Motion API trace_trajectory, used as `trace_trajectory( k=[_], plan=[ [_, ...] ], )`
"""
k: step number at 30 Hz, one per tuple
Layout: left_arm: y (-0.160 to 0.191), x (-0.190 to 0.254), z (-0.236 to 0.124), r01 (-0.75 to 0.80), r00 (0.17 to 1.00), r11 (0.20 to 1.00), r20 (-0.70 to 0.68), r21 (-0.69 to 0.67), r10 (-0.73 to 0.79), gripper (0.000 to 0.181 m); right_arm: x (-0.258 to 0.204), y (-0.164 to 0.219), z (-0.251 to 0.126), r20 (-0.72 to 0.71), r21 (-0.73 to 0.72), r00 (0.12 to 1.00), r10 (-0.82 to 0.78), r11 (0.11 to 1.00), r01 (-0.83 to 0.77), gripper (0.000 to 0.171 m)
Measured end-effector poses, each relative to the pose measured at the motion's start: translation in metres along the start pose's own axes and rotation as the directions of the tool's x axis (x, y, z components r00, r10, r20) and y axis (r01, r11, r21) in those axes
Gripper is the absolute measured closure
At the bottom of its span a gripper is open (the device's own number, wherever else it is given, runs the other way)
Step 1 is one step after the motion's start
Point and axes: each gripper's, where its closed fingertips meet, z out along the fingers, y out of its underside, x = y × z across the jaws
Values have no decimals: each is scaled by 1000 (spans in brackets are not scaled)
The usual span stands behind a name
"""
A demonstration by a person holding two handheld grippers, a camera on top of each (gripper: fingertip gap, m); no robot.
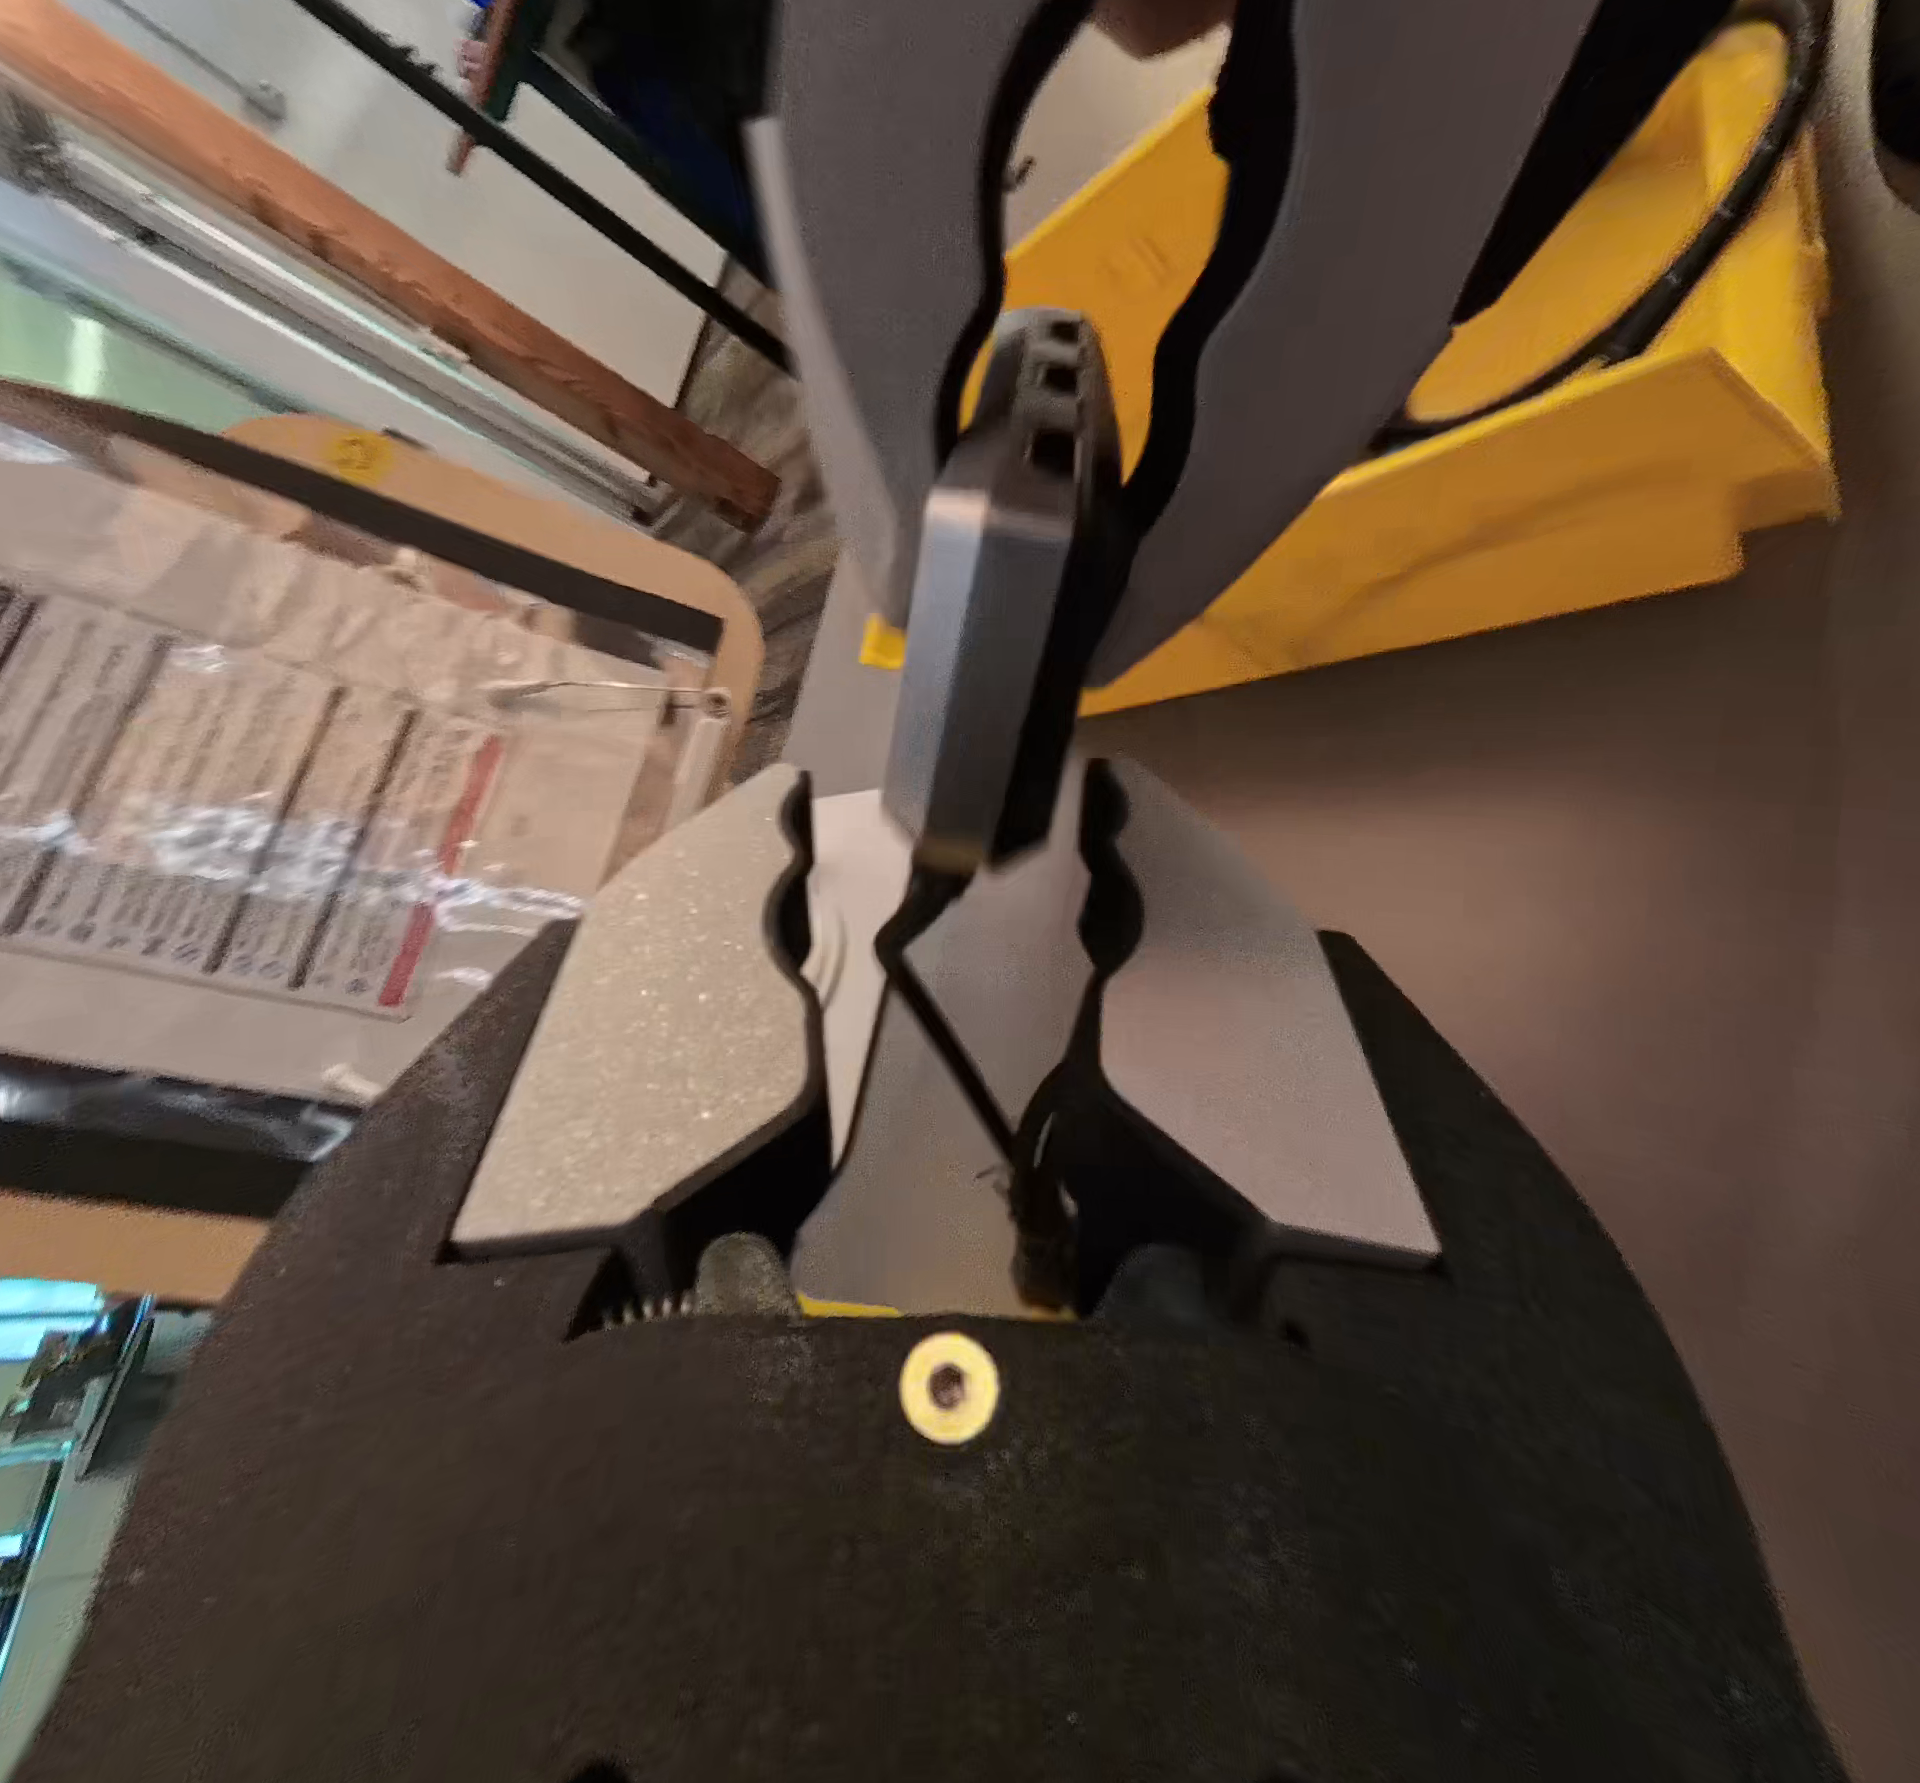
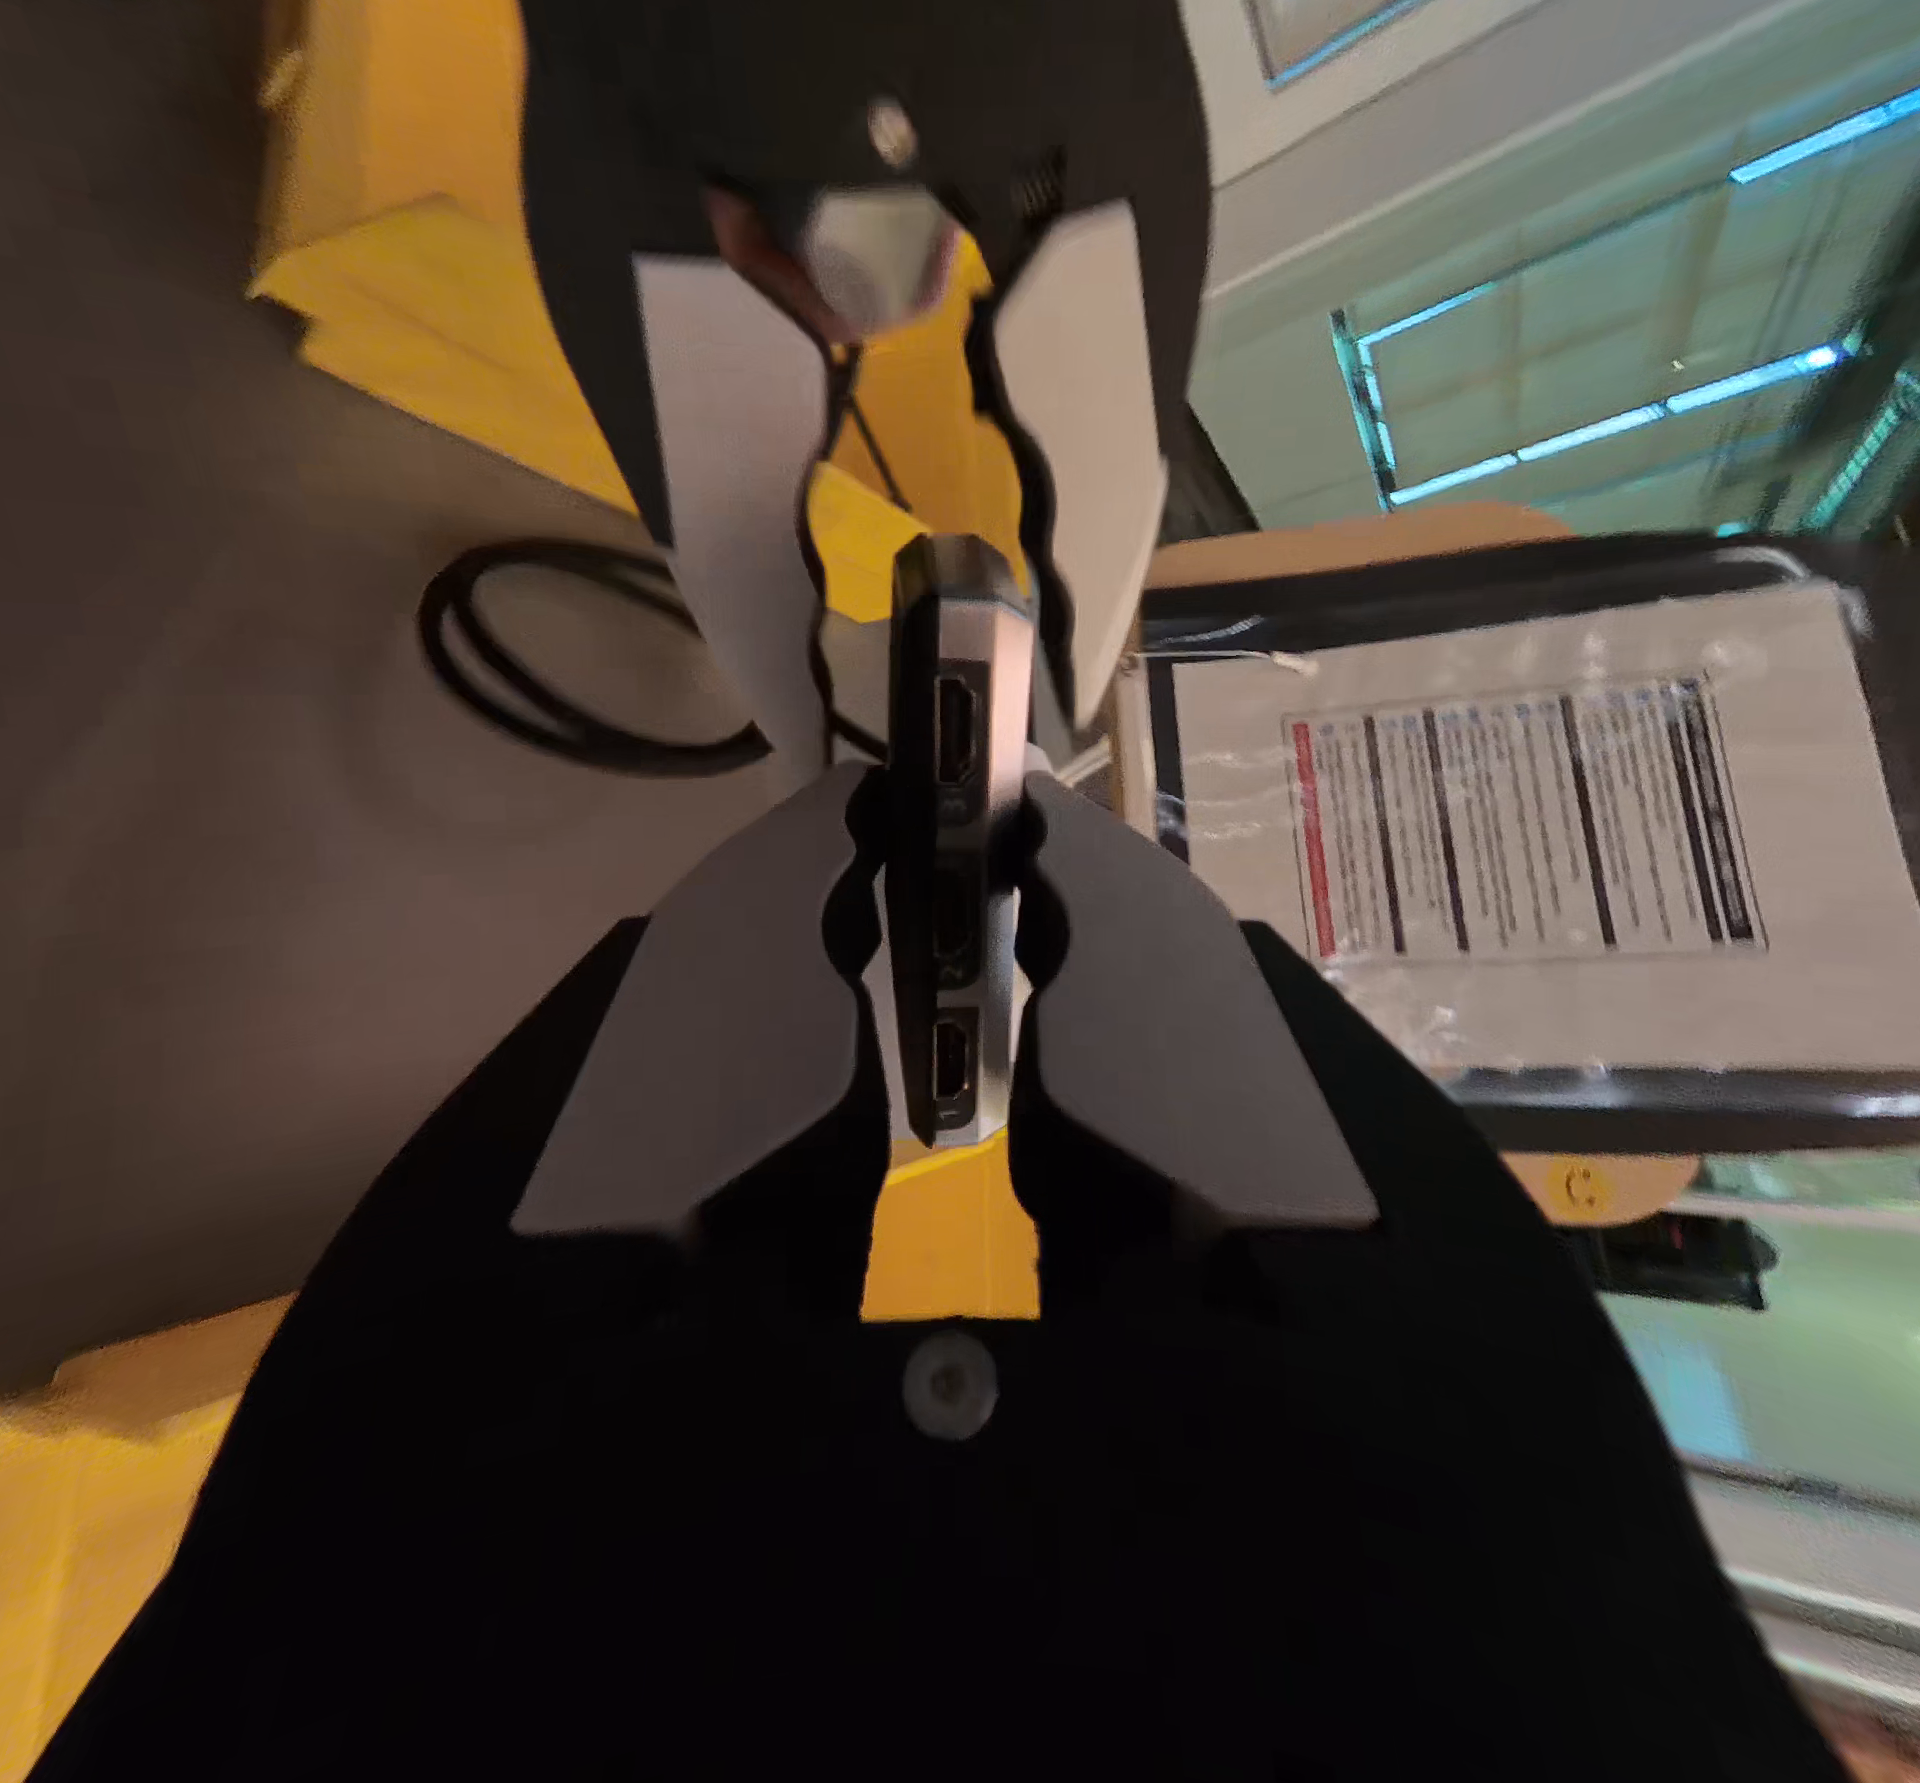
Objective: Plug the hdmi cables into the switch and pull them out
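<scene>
My right gripper [image 2: 945,798] is clamped on the HDMI switch [image 2: 951,840], a slim grey and black box held on edge between my grey pads, its row of ports facing the right wrist camera and all of them showing bare. My left gripper [image 1: 940,783] faces it from the other side, fingers spread apart, with the near end of the switch [image 1: 982,653] sitting just between the fingertips; I cannot tell whether they touch it. A thin black cord [image 1: 951,1037] runs from that end down between my left fingers. Behind lie a yellow plastic bin [image 1: 1538,486] and a coiled black HDMI cable [image 2: 561,653] on the grey table [image 2: 208,798].
</scene>
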Motion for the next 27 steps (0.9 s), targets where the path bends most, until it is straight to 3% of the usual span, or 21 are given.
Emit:
trace_trajectory(
  k=[1, 7, 10, 14, 19, 27],
  plan=[
    [-1, -11, -8, 11, 999, 1000, 33, 9, -11, 124, 10, 2, -3, -32, 15, 999, 41, 999, -41, 148],
    [-11, -72, -75, 49, 969, 994, 239, 93, -70, 126, 66, 9, -51, -274, 58, 952, 135, 991, -123, 148],
    [-10, -84, -89, 49, 954, 994, 291, 99, -76, 130, 92, 14, -88, -398, 59, 903, 161, 987, -150, 149],
    [-4, -81, -84, 48, 958, 998, 280, 52, -60, 130, 116, 42, -129, -530, -27, 831, 171, 975, -219, 149],
    [4, -75, -73, 21, 964, 1000, 267, -15, -16, 130, 136, 55, -162, -626, 43, 744, 236, 962, -269, 149],
    [5, -69, -67, 13, 970, 999, 244, -32, -5, 131, 148, 70, -173, -716, 29, 665, 212, 961, -275, 149]
  ],
)
